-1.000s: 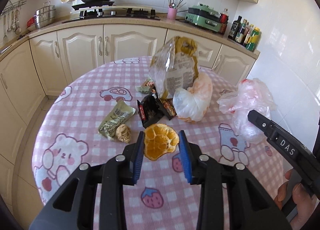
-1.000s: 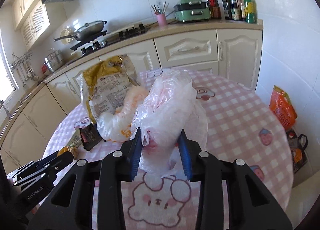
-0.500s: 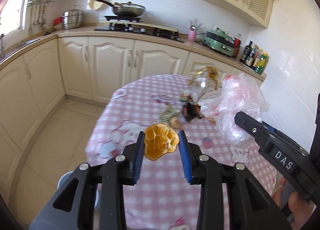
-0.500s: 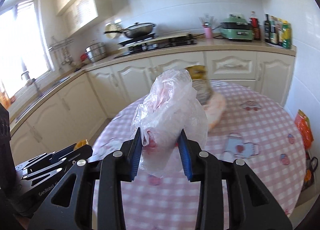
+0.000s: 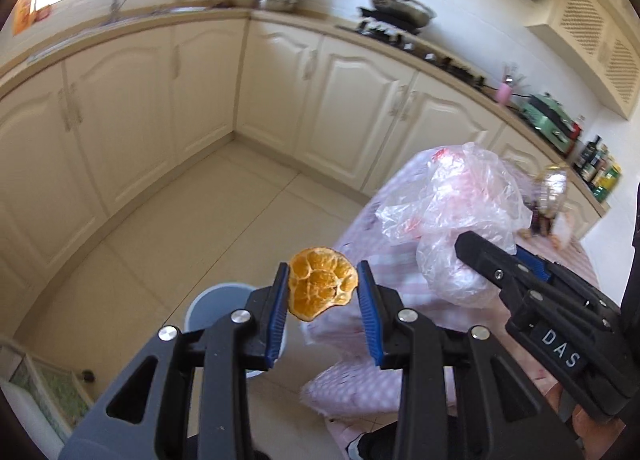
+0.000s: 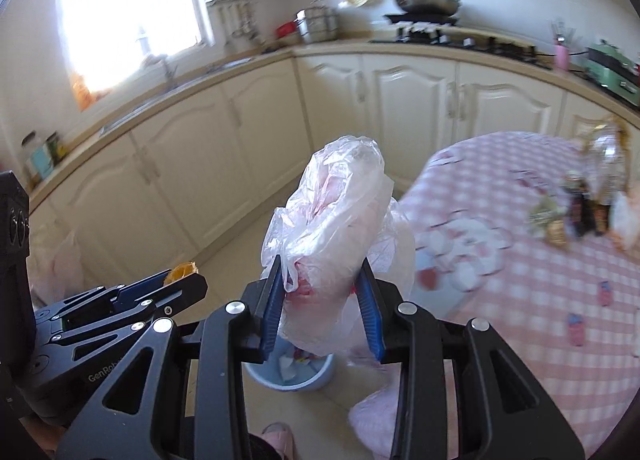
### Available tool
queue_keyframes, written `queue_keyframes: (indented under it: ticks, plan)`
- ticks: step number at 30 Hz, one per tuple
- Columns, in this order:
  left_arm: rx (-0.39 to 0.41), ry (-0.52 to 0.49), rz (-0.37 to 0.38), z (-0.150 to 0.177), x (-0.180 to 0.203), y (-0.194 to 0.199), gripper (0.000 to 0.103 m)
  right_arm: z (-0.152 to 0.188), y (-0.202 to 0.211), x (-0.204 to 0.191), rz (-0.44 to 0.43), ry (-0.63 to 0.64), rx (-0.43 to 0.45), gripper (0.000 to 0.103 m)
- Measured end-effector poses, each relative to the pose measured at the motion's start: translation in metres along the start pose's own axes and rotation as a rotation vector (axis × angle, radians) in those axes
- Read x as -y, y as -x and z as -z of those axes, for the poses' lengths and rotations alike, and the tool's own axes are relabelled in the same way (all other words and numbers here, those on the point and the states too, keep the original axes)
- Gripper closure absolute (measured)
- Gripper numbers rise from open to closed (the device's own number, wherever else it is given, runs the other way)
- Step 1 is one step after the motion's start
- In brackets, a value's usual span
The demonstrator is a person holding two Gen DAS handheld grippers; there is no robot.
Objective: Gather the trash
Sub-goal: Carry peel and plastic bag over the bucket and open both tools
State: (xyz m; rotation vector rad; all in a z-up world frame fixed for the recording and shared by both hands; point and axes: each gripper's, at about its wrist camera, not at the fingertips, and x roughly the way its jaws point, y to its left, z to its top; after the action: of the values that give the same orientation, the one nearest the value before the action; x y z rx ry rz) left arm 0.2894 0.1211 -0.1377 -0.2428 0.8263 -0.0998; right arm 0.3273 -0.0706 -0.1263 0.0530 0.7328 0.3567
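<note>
My left gripper [image 5: 323, 292] is shut on an orange peel [image 5: 320, 287] and holds it in the air over the floor, just right of a pale blue trash bin [image 5: 208, 302]. My right gripper [image 6: 320, 288] is shut on a crumpled clear plastic bag [image 6: 336, 220] with red print. It holds the bag above the blue bin [image 6: 292, 374], which has scraps inside. The bag also shows in the left wrist view [image 5: 452, 220], and the peel in the right wrist view [image 6: 182, 271]. Several wrappers [image 6: 576, 212] lie on the pink checked table [image 6: 520, 260].
Cream kitchen cabinets [image 5: 160, 108] run along the walls behind a beige tiled floor [image 5: 200, 220]. The tablecloth's edge [image 5: 360, 380] hangs down right of the bin. A stove with a pan [image 6: 424, 4] stands on the counter. A pink bag [image 6: 56, 264] sits on the floor at left.
Both grippers have swung left, away from over the table to above the floor and the blue bin. Each still holds its item.
</note>
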Motion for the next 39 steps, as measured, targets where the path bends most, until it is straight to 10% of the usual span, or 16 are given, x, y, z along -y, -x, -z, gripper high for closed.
queue_keyframes:
  ticks: [15,18,39]
  plan:
    - [-0.172,0.118,-0.070,0.007,-0.095,-0.103,0.069,0.033,-0.129,-0.036,0.030,0.083,-0.189,0.070]
    - [-0.192,0.142,-0.076,0.004,-0.097,-0.119,0.050,0.037,-0.140,-0.032,0.045,0.078,-0.202,0.070]
    - [-0.172,0.252,-0.172,0.012,-0.143,-0.109,0.040,0.043,-0.181,-0.069,-0.030,0.086,-0.268,0.069]
